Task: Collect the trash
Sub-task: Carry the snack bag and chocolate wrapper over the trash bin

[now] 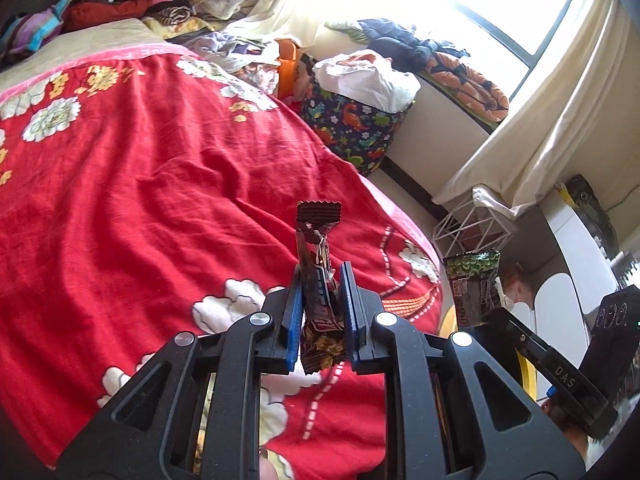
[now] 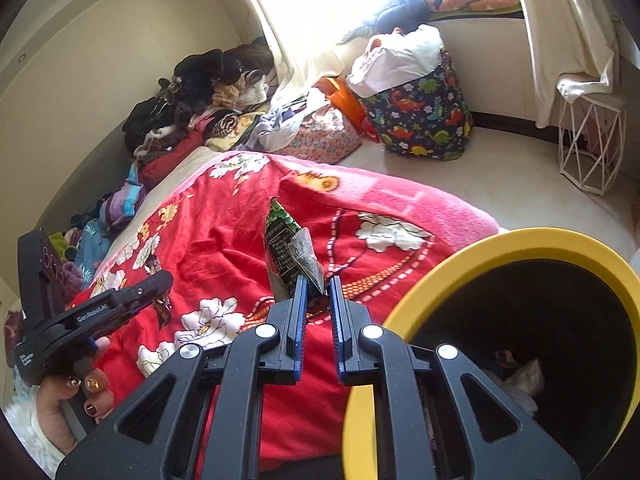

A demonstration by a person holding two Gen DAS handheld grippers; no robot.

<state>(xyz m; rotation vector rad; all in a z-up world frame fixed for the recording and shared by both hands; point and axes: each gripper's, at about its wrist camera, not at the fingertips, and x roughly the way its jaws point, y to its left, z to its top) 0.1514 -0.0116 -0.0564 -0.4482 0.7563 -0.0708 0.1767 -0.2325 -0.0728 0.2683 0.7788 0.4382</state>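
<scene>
My left gripper (image 1: 322, 276) is shut on a dark brown candy wrapper (image 1: 316, 232), which stands upright between the blue pads above the red floral blanket (image 1: 140, 200). In the right wrist view that gripper (image 2: 160, 280) shows at the left, a hand (image 2: 80, 392) around its handle. My right gripper (image 2: 318, 284) is shut on a green snack packet (image 2: 286, 240) that sticks up from the pads. The same packet (image 1: 474, 284) appears at the right of the left wrist view. A yellow-rimmed dark bin (image 2: 500, 240) sits just right of and below the right gripper, with some white scraps inside.
The bed's blanket (image 2: 224, 240) fills the middle, with a heap of clothes (image 2: 192, 112) at its far end. On the pale floor stand a dinosaur-print fabric basket (image 2: 424, 120) and a white wire stand (image 2: 592, 148). Curtains hang by a bright window (image 1: 520, 4).
</scene>
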